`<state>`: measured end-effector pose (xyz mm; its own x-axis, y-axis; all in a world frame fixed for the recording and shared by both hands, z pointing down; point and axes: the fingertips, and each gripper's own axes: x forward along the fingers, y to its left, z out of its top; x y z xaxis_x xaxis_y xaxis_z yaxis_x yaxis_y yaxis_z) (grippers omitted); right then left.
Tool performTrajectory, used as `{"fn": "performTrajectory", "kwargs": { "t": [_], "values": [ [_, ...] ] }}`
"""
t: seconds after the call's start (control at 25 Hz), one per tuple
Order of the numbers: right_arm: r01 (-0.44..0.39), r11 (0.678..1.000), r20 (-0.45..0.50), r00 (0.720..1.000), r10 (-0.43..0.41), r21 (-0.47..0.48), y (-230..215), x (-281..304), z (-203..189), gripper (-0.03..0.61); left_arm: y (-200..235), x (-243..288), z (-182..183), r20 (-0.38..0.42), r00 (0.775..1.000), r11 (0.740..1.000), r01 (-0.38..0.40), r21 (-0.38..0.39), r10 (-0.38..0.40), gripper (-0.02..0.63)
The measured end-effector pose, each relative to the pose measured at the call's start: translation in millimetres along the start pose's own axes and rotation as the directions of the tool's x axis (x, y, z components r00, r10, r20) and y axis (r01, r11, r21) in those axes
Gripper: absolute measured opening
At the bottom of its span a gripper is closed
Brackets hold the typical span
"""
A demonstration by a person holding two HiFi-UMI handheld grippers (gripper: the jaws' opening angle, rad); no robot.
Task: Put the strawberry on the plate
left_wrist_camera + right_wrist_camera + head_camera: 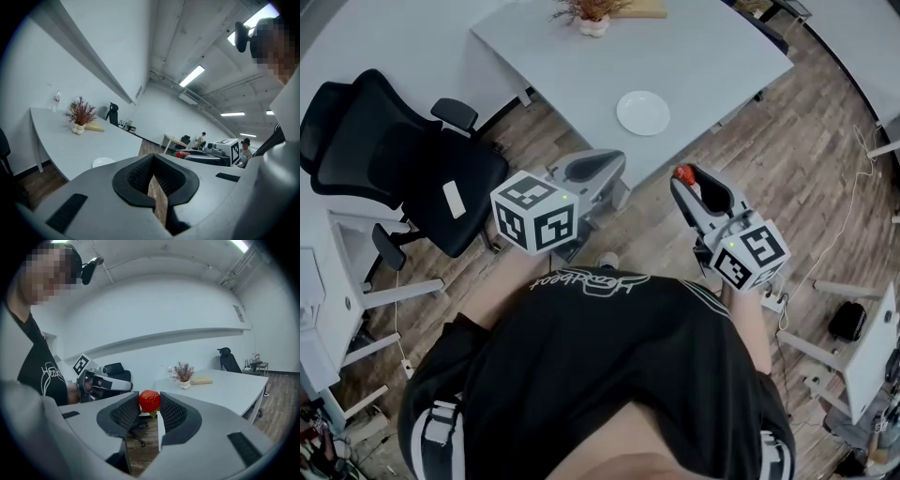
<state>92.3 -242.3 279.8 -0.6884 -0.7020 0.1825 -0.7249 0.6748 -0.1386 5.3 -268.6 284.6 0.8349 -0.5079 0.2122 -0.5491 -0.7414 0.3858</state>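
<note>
- Head view: my right gripper (pixel 687 183) sits at about 2 o'clock from my chest. Its fingers are pinching the strawberry (pixel 683 173), which is in the air above the wooden floor (pixel 806 159).
- The white plate (pixel 643 112) lies near the close edge of the grey counter (pixel 703 56), at about 11 o'clock from the strawberry and well apart from it.
- My left gripper (pixel 605 167) is at about 9 o'clock from the right one. Its fingers are pressed together with nothing in them, and they reach the counter's edge.
- A black office chair (pixel 394 159) stands at 9 o'clock, and a dried plant in a pot (pixel 592 14) stands at 12 o'clock on the counter.
- Left gripper view: my left fingers (pixel 140 173) meet at the tips, with only a thin strip of floor showing behind them.
- The plate (pixel 103 161) lies on the counter (pixel 61 136) at about 10 o'clock from the tips. The strawberry (pixel 181 153) shows as a small red spot at 3 o'clock.
- Right gripper view: the strawberry (pixel 149 400) is clamped between my right fingers (pixel 173 413), red side up, with a bit of green leaf below it.
- The counter (pixel 225 387) and the plant (pixel 183 373) are at 2 o'clock, and my left gripper (pixel 108 383) is at 9 o'clock.
</note>
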Motion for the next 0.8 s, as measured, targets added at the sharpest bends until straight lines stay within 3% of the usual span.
{"fn": "performTrajectory", "kwargs": {
  "t": [0.48,0.8],
  "values": [
    [0.004,1.000,-0.027,1.000,-0.004,0.016,-35,57,-3,0.135,64,28,12,-0.010,1.000,0.999,0.008,-0.054,-0.009,0.006],
    [0.016,1.000,-0.048,0.999,-0.017,-0.008,-58,91,-5,0.135,100,48,-3,-0.050,0.999,0.993,-0.001,-0.120,-0.005,0.008]
  ]
}}
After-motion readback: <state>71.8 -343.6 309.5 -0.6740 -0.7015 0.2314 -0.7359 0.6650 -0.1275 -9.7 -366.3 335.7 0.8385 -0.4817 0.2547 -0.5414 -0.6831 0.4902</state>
